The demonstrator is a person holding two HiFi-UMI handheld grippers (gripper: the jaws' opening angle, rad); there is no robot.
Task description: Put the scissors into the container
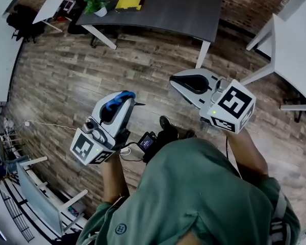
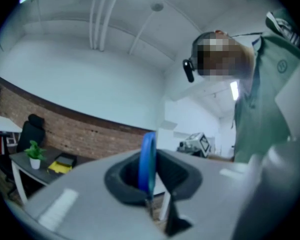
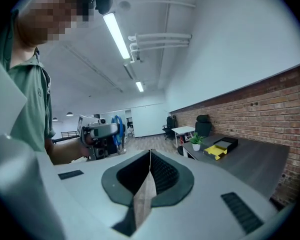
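Left gripper: grey two-jaw tongs, jaws clamped on the scissors, a pair with a blue plastic loop handle; in the left gripper view the blue loop stands upright between the pads, metal part below it barely visible; the item is carried in the air above the wood-plank floor, well apart from any furniture

Handling, as judged: light, rigid, smooth plastic over thin metal; the loop is narrow, so it could pivot or slip in the pads if swung; blades are pointed and should enter the container first; the present hold on the handle loop looks adequate

Far ahead, dark grey table: a yellow-and-black open box beside a small green potted plant; this box is possibly the container, not confirmed

Right gripper: jaws closed together, nothing between them; free to steady the box
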